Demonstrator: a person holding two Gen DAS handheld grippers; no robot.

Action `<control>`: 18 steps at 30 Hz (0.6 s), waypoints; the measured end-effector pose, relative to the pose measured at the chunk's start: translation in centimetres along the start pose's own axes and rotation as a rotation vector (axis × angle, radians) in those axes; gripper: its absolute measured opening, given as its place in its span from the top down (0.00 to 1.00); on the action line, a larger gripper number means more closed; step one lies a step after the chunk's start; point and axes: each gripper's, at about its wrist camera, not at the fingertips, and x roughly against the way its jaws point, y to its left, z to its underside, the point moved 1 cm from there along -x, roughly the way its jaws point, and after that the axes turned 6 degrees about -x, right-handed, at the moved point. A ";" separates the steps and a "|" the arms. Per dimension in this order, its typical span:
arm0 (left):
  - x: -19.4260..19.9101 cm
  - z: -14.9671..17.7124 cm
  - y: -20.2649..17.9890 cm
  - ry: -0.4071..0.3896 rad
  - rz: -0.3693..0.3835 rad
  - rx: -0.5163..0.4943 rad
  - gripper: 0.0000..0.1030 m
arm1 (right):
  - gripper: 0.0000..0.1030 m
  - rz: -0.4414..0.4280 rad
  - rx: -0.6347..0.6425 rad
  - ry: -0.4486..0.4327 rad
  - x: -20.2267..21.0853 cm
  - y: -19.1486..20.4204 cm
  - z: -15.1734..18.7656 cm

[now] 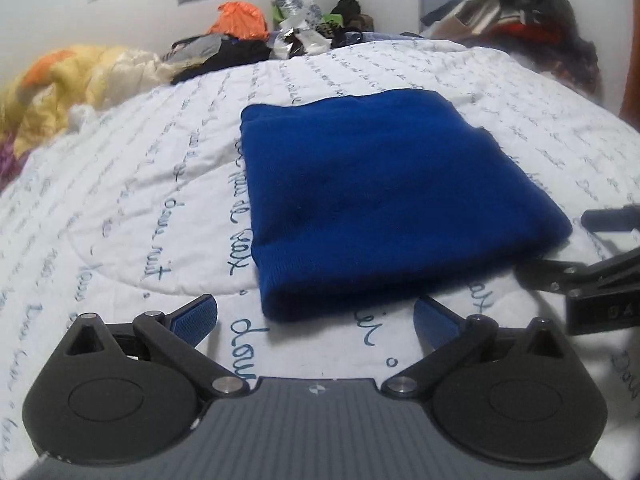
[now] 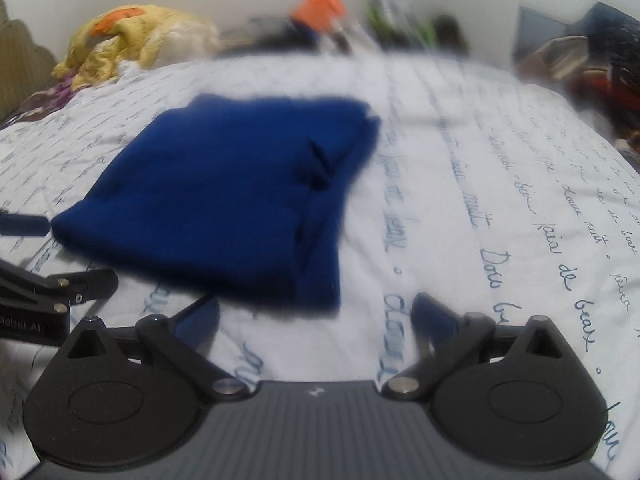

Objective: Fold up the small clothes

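On the white quilted bedspread with blue script (image 1: 168,184), the folded blue knit garment (image 1: 384,200) lies flat, left gripper (image 1: 316,316) and right gripper (image 2: 316,316) both spread wide and empty, apparently released after the fold.

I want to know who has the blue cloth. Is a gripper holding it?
No. The left gripper and right gripper are both open and empty; the folded blue cloth lies free on the bedspread.

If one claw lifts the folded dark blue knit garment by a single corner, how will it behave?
The folded dark blue knit garment is probably floppy: its edges look soft and rounded, so it would likely sag. The layers seen at its side in the right wrist view may fall open. On the white quilted bedspread with blue script, pushing it may bunch it rather than slide it.
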 end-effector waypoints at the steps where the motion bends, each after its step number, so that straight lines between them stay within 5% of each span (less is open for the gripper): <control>1: -0.2 0.0 0.4 0.008 0.009 0.031 0.00 | 0.00 0.003 -0.005 -0.007 -0.2 0.0 0.0; 18: -0.1 0.8 0.4 -0.051 -0.027 0.110 0.00 | 0.00 0.006 -0.011 -0.022 -0.8 0.9 -0.2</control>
